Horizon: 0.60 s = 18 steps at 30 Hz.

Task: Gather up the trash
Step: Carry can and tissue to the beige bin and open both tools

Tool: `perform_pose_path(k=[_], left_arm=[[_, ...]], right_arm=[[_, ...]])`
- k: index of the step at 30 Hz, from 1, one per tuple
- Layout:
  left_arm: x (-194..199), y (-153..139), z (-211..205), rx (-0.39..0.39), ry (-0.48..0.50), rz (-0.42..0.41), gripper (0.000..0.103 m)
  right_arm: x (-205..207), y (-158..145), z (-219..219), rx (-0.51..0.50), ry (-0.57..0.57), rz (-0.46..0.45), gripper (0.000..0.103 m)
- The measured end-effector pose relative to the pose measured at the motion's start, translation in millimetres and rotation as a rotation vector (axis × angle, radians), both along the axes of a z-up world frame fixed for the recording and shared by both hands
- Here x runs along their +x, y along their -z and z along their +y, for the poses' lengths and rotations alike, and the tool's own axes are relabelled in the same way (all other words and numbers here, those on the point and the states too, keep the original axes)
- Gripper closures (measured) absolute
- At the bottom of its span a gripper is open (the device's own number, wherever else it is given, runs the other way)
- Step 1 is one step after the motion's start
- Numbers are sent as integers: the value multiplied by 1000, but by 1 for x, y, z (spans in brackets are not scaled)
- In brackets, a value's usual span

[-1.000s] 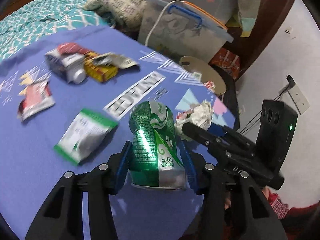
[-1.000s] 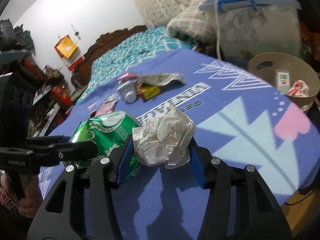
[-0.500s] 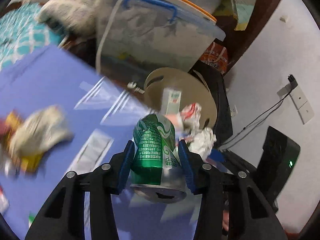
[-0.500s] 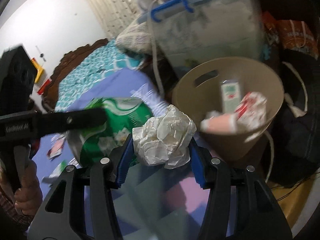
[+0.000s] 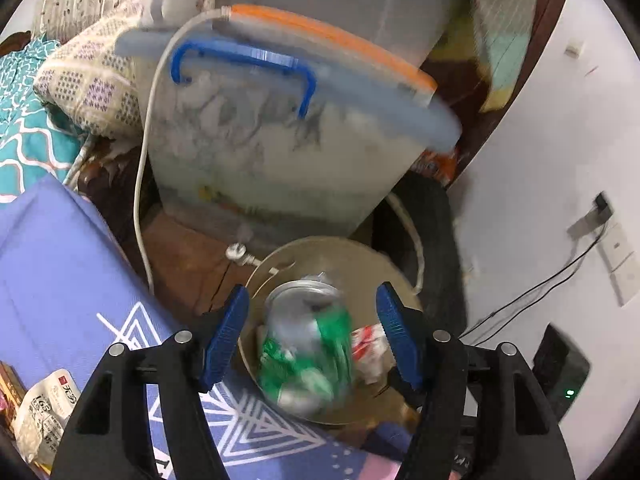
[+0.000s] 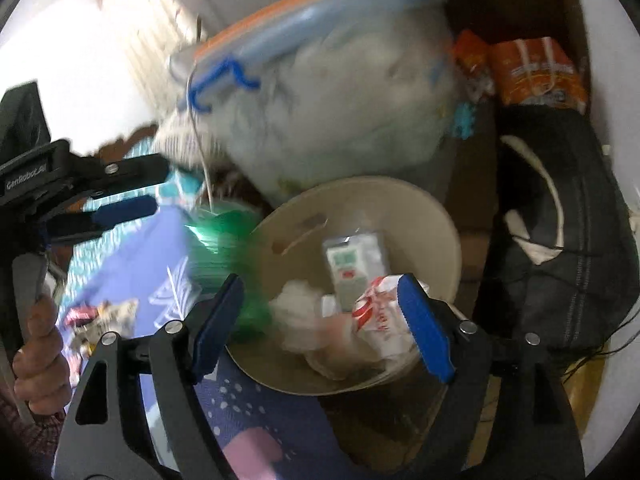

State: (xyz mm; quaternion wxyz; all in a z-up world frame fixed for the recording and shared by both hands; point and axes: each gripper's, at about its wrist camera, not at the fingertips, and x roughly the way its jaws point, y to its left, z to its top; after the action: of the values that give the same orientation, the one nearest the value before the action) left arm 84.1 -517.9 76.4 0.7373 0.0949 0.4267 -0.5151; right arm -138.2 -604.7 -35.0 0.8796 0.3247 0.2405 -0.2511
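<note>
both grippers' jaws have just been opening. left gripper (image 5: 312, 332) gapes wide, the blurred green can (image 5: 306, 348) loose between its pads, touching neither, over the beige bin (image 5: 400, 276), long axis roughly 12-to-6 o'clock. right gripper (image 6: 320, 320) stands wide and empty; the crumpled paper (image 6: 298, 316) sits in the bin.

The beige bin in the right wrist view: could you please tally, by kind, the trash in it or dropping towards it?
Green can, blurred at the rim: 1
Crumpled paper ball: 1
Small carton: 1
Red-and-white wrapper: 1
Total: 4
</note>
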Motion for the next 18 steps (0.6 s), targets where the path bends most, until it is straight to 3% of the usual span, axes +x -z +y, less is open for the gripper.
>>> perform_pose_path(k=[4, 9, 14, 18], left_arm=[[-7, -38, 32, -83, -2, -15, 40], [-23, -72, 116, -156, -21, -81, 40], [-17, -70, 219, -136, -128, -107, 39], [-8, -51, 297, -38, -261, -140, 33]], right_arm=[[-22, -10, 10, 8, 48, -73, 25], [-20, -27, 51, 13, -15, -137, 30], [7, -23, 96, 54, -136, -130, 37], [37, -16, 134, 105, -249, -111, 41]])
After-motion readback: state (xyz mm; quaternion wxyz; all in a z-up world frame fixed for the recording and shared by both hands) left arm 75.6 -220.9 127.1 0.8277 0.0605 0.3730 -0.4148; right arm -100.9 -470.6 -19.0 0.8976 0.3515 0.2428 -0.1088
